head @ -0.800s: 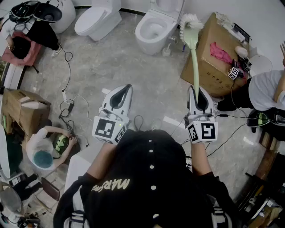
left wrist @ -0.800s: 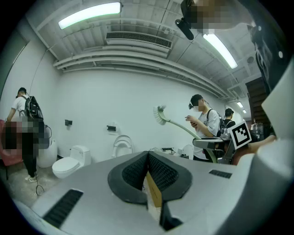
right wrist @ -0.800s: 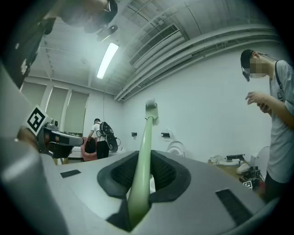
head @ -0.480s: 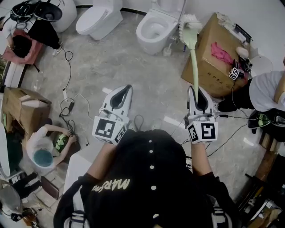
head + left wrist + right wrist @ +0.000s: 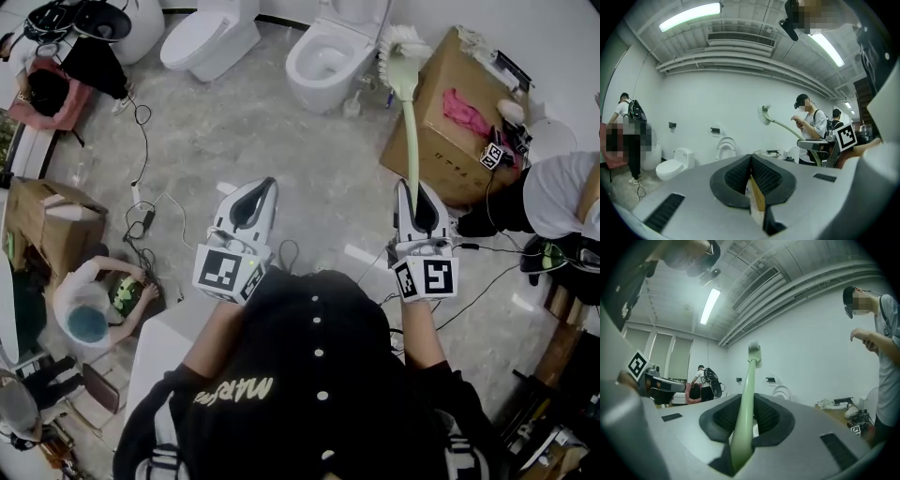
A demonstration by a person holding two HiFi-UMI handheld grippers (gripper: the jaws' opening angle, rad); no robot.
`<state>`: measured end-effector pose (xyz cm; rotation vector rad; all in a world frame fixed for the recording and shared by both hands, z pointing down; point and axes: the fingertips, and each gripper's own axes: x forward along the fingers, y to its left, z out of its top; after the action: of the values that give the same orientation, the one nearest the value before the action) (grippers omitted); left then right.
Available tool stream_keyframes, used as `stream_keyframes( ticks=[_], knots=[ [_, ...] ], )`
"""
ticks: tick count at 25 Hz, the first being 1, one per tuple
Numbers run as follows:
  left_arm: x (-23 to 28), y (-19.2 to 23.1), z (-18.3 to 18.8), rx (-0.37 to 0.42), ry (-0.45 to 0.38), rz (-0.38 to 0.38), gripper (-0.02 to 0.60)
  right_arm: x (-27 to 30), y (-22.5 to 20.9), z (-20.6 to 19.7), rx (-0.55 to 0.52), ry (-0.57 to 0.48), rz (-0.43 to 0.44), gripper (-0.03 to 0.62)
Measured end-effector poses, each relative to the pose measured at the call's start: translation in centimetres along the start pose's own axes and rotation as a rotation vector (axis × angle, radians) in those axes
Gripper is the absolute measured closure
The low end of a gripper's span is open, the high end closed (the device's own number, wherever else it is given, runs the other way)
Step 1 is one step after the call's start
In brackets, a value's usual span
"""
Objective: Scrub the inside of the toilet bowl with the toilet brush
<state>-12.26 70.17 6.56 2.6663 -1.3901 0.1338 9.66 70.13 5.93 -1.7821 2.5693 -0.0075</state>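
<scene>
Toilet brush (image 5: 411, 141) is held by the right gripper (image 5: 413, 194), whose two jaws are squeezed tight on its pale green handle. In the right gripper view the handle (image 5: 747, 394) runs up from between the black pads, and its low end is hidden down inside the gripper. The white bristle end is small and far off there, and hard to see well. The left gripper (image 5: 259, 192) has its jaws pressed together at the tips, and it holds nothing (image 5: 751, 176). Each gripper has a cube with black and white square marks on it.

The brush is up in the air, tilted, with its head high. From above, its head shows between the toilet bowl (image 5: 294, 67) and a cardboard box (image 5: 441, 141). The bowl is open and white, and it is well ahead of both grippers. A second toilet (image 5: 202, 42) with its lid down stands to the left of it.

A pink cloth (image 5: 459, 110) lies on the box. The box has dark print on its side, too small to read. The person's black top (image 5: 319, 394) has gold writing on it, upside down, and I cannot read it. The person's body hides the floor right under them.
</scene>
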Motion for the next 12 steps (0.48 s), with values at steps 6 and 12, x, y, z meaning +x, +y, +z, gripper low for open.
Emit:
stream_keyframes(
  ticks=[6, 12],
  knots=[
    [0.6, -1.0, 0.0, -0.007, -0.013, 0.063, 0.557, -1.2, -2.2, -0.6, 0.014, 0.012, 0.016, 0.510],
    [1.8, -2.2, 0.0, 0.004, -0.012, 0.059, 0.557, -1.8, -4.2, -0.9, 0.004, 0.026, 0.013, 0.508]
  ],
)
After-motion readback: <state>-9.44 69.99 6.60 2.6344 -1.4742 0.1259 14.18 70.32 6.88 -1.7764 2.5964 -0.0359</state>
